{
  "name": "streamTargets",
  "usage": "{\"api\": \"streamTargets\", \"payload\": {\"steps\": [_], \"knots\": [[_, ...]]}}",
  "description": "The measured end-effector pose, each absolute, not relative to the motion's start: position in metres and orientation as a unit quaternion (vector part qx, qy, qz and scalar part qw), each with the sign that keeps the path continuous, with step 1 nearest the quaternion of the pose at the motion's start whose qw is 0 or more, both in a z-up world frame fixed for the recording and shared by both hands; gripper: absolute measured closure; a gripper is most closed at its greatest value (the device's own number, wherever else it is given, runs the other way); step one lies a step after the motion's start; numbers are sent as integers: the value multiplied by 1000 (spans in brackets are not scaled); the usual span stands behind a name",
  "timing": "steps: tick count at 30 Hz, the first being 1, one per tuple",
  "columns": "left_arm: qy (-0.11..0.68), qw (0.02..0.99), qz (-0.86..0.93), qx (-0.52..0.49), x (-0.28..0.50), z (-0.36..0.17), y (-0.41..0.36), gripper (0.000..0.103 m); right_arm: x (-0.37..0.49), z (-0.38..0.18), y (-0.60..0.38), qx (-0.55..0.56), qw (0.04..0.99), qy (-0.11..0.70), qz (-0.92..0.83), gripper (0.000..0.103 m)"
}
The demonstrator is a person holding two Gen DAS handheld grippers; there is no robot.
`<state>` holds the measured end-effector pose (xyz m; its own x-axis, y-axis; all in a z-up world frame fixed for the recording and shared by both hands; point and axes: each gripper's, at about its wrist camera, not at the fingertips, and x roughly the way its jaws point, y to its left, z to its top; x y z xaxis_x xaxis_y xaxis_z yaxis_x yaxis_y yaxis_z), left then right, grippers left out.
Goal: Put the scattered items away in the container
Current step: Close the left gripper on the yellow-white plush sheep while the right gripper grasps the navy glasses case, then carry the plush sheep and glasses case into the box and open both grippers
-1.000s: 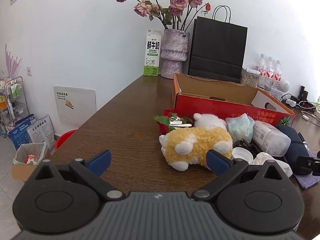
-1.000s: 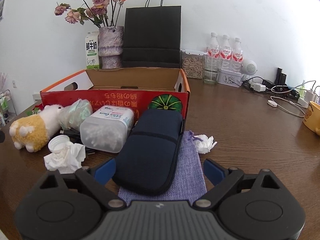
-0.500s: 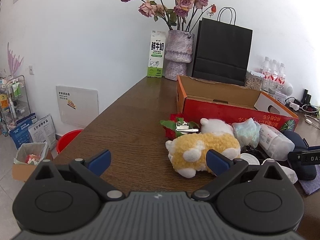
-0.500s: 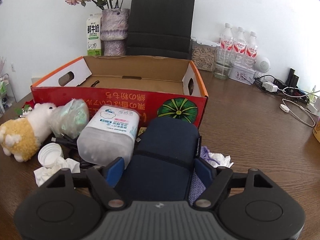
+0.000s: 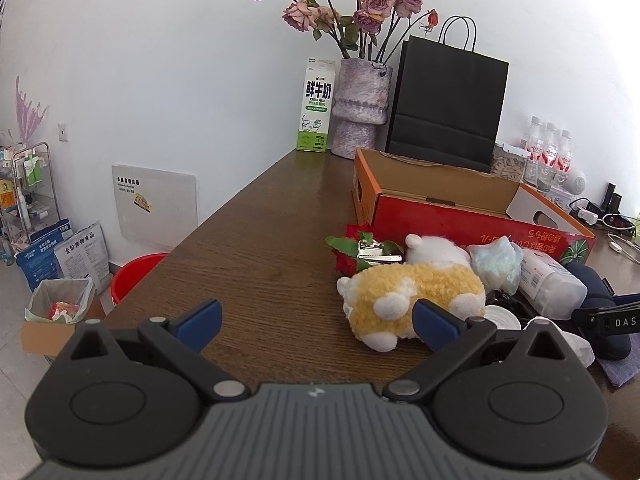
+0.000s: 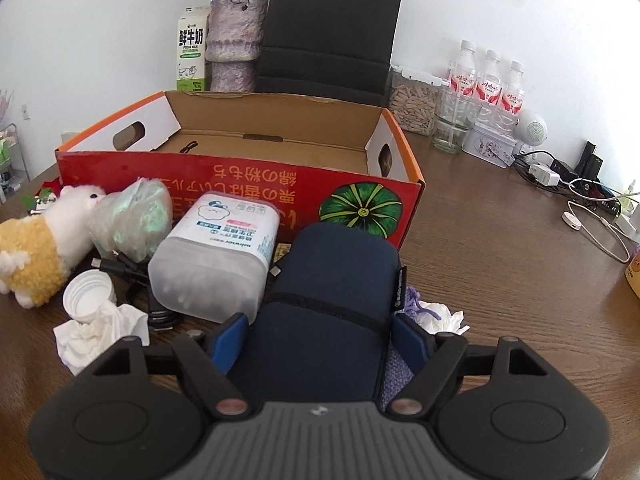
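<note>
step: right gripper [image 6: 320, 340] is squeezing the soft dark-blue zip case [image 6: 328, 300] | left gripper [image 5: 316, 322] is waiting, tongs apart — empty | next: lifting it into the red cardboard box [image 6: 256, 184]

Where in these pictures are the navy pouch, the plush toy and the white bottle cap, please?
navy pouch [image 6: 336, 280]: right wrist view, middle of its upper panel.
plush toy [image 5: 416, 288]: left wrist view, yellow back of its body.
white bottle cap [image 6: 89, 294]: right wrist view, its open inside.
</note>
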<state>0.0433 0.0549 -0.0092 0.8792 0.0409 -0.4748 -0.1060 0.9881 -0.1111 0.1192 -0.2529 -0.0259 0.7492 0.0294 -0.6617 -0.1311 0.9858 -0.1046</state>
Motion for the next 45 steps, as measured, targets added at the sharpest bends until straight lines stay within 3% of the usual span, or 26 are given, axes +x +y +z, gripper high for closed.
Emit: {"api": "streamTargets", "payload": {"steps": [4,10,27,37,38,42,45], "knots": [[242,967,38,-67,43,-8,55,0,115,-23,-259,-54,937,341,49,37],[242,968,36,-60,46,-5,52,0,103,-22,-271,-34,944,325,43,42],[272,961,-44,-22,94,12,12,0,80,-2,-288,-17,962,271,34,43],[372,926,-48,42,161,11,-16,1,75,13,-280,-18,967,247,59,43],[384,921,-47,40,166,9,-16,3,75,13,-280,-18,967,245,61,43],[417,905,-71,41,176,2,-19,37,73,13,-280,-14,967,244,70,42],[419,903,-81,53,176,2,-26,50,73,12,-281,-9,967,244,73,43]]}}
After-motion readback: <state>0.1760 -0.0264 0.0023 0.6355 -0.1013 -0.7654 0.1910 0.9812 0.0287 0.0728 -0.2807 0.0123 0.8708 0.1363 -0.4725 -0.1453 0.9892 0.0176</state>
